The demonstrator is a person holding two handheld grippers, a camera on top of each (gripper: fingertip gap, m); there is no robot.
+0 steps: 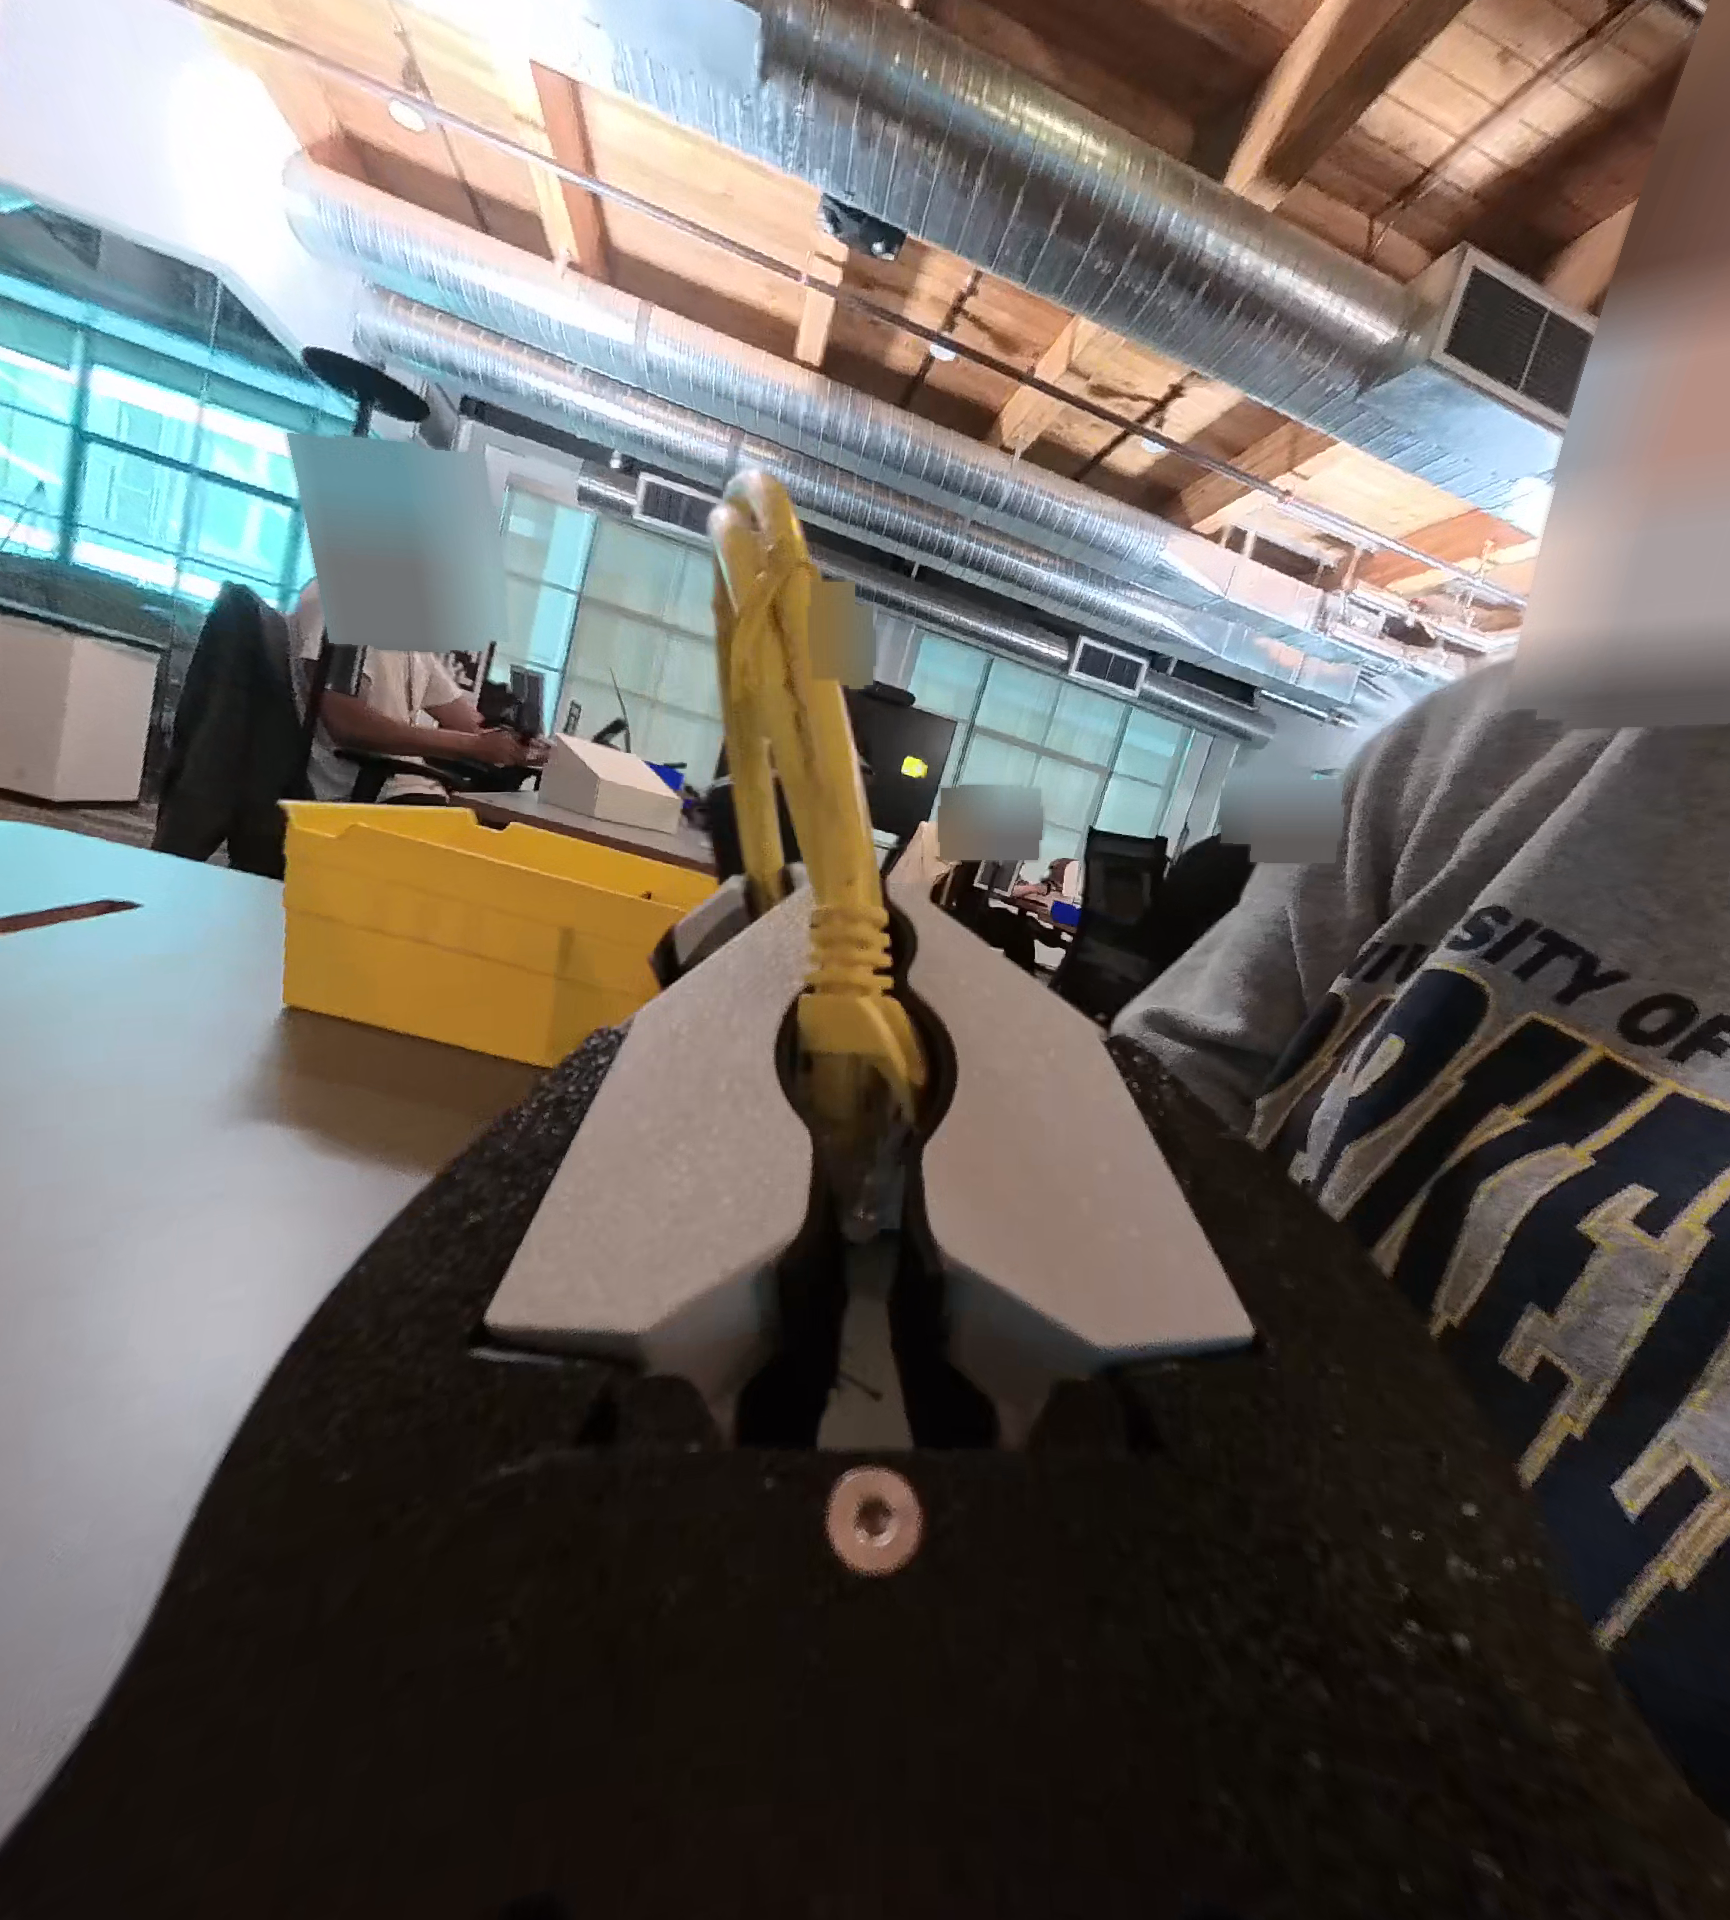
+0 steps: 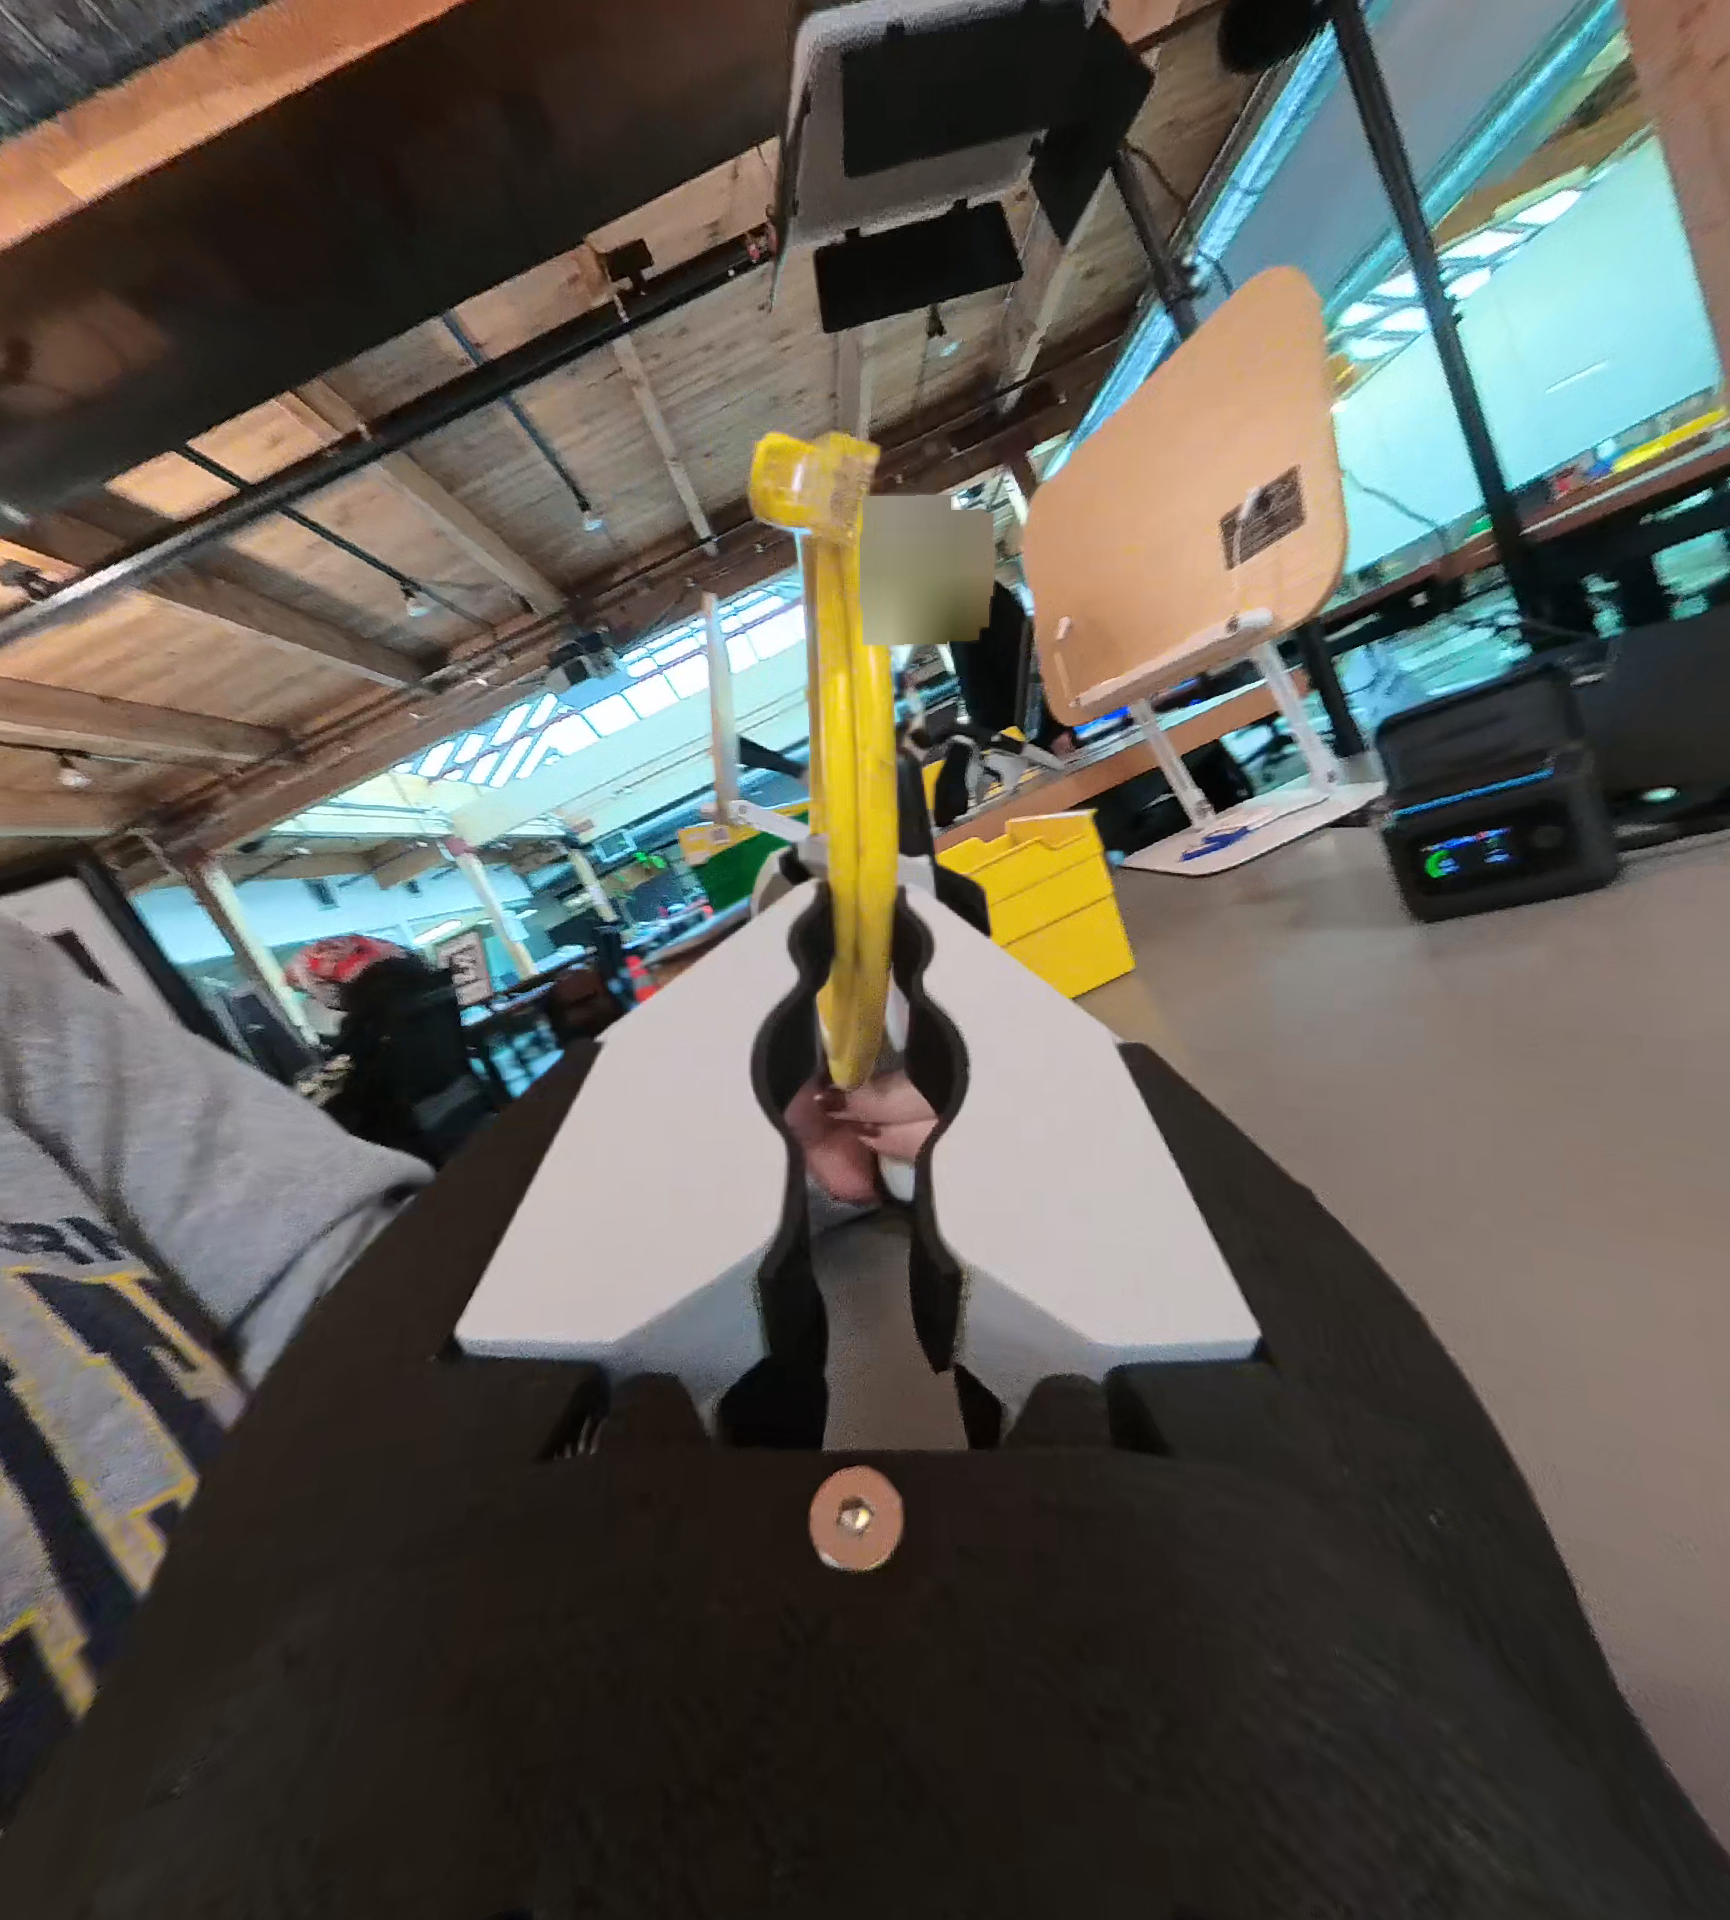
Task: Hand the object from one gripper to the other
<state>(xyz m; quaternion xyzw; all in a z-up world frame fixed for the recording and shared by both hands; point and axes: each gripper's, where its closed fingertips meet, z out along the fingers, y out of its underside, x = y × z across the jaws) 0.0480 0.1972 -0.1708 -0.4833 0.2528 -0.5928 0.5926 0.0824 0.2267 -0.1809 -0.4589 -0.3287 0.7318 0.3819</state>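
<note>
The object is a bundled yellow network cable (image 1: 799, 727) with a ribbed plug boot. My left gripper (image 1: 845, 914) is shut on it; the plug end sits in the round hollow between the pads and the loop stands up past the tips. In the right wrist view the same cable (image 2: 845, 831) rises between the fingers of my right gripper (image 2: 861, 914), its clear plug (image 2: 819, 488) at the top. The right pads close in on the cable's lower loop. Through the gap I see a hand (image 2: 856, 1138) and white parts of the other gripper just beyond.
A yellow bin (image 1: 466, 935) stands on the grey table (image 1: 113, 1143); the bin also shows in the right wrist view (image 2: 1048, 894). A black power unit (image 2: 1495, 821) and a wooden board on a white stand (image 2: 1183, 499) sit at the far right. A person's grey sweatshirt (image 1: 1567, 1039) is close by. Spacing between my two grippers at the tips: around 5 cm.
</note>
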